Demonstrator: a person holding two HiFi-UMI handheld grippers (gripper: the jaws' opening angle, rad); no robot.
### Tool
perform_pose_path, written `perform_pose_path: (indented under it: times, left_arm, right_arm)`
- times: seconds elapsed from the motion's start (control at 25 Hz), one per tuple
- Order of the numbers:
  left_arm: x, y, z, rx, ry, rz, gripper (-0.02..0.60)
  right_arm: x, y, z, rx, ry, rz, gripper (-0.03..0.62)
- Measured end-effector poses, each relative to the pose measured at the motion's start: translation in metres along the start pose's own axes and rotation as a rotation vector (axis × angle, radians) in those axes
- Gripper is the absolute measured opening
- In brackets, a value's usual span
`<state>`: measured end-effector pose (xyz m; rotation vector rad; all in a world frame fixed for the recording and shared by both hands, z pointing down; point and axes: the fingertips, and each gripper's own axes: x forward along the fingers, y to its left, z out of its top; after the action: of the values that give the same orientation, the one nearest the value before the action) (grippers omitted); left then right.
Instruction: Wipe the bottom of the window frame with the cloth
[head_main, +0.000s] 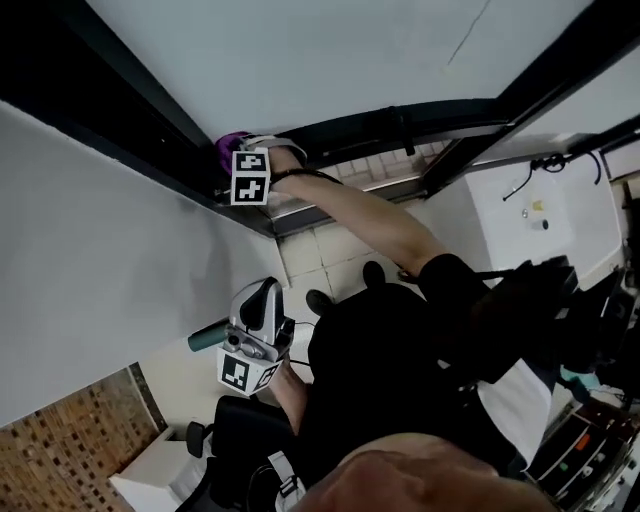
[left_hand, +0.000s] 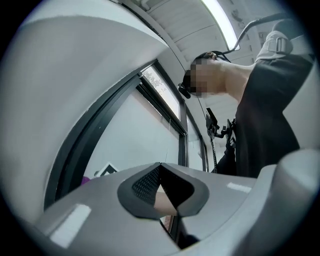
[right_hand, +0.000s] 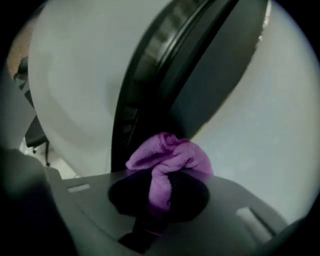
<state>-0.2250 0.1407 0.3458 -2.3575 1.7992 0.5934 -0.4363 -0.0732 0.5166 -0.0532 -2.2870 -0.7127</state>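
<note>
The right gripper (head_main: 236, 152) is clenched on a crumpled purple fleecy cloth (head_main: 227, 146). In the head view the cloth is pushed into the angle of the dark window frame (head_main: 140, 105), where two of its black rails meet. The gripper's black-and-white marker cube (head_main: 250, 177) sits just below the cloth, and the person's bare arm (head_main: 370, 215) stretches out to it. Lower in that view the left gripper (head_main: 262, 298) hangs well apart from the frame, close to the person's black-clad body, with a teal handle (head_main: 205, 338) jutting out beside it, above a floor of pale tiles (head_main: 320, 250). In the left gripper view the left gripper (left_hand: 161, 192) has its two dark pads closed together with nothing held between them. Beyond them the dark window frame (left_hand: 80, 150) slants upward, and a sliver of the purple fleecy cloth (left_hand: 86, 178) shows against it beside the other gripper's marker cube (left_hand: 106, 170). In the right gripper view the right gripper (right_hand: 159, 200) pinches a fold of the cloth (right_hand: 167, 160) between its jaws. The rest of the cloth bunches out above the tips and touches the dark window frame (right_hand: 165, 85), with a white wall surface (right_hand: 75, 90) to one side and a pale pane (right_hand: 270, 140) to the other.
</note>
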Motion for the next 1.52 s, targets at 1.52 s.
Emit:
perform_pose_path:
  times: [1.52]
  left_arm:
    - [0.050,-0.031,-0.029,-0.082,-0.023,-0.150,0.000]
  right_arm:
    - [-0.234,-0.013,-0.275,-0.426,0.660,0.276,0.063]
